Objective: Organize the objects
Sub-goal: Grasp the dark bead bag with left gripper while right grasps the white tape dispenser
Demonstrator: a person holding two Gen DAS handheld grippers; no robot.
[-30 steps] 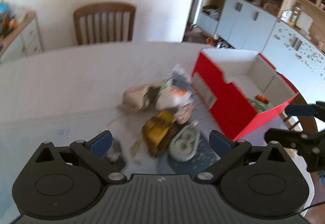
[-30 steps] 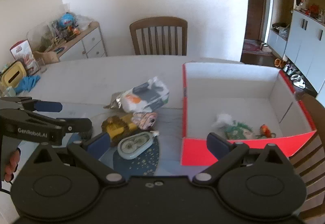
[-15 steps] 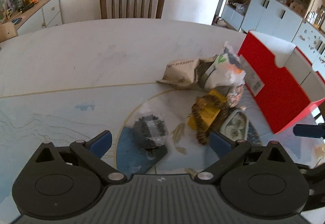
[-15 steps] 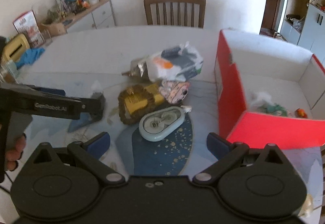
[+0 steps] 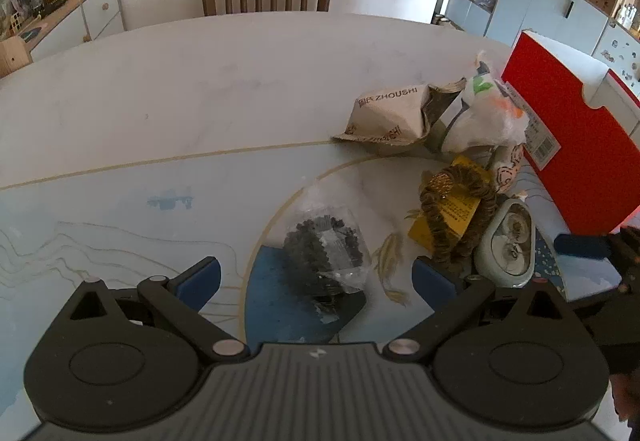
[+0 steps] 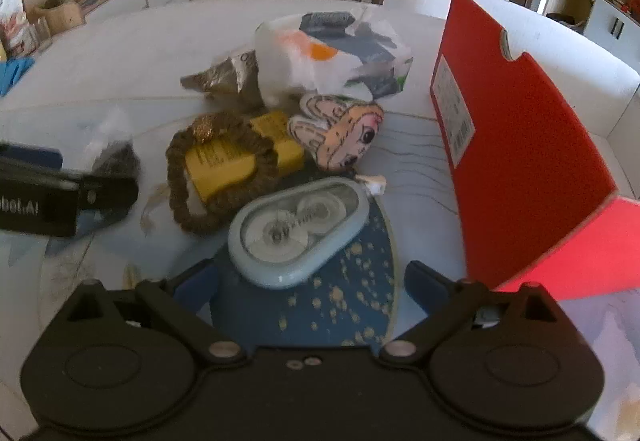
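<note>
Your left gripper (image 5: pixel 316 275) spread around clear bag (image 5: pixel 326 249); right gripper (image 6: pixel 312 281) spread at tape dispenser (image 6: pixel 298 231), left of red box (image 6: pixel 516 145); contact perhaps none.

Both tools have come down and in toward the clutter on the desk. The left tool (image 5: pixel 316 277) has swung away from the red box (image 5: pixel 576 145) — its spread fingers now frame the clear bag of dark bits (image 5: pixel 324 253). The right tool (image 6: pixel 312 281) has closed on the pale blue tape dispenser (image 6: pixel 296 229), fingers wide apart.
</note>
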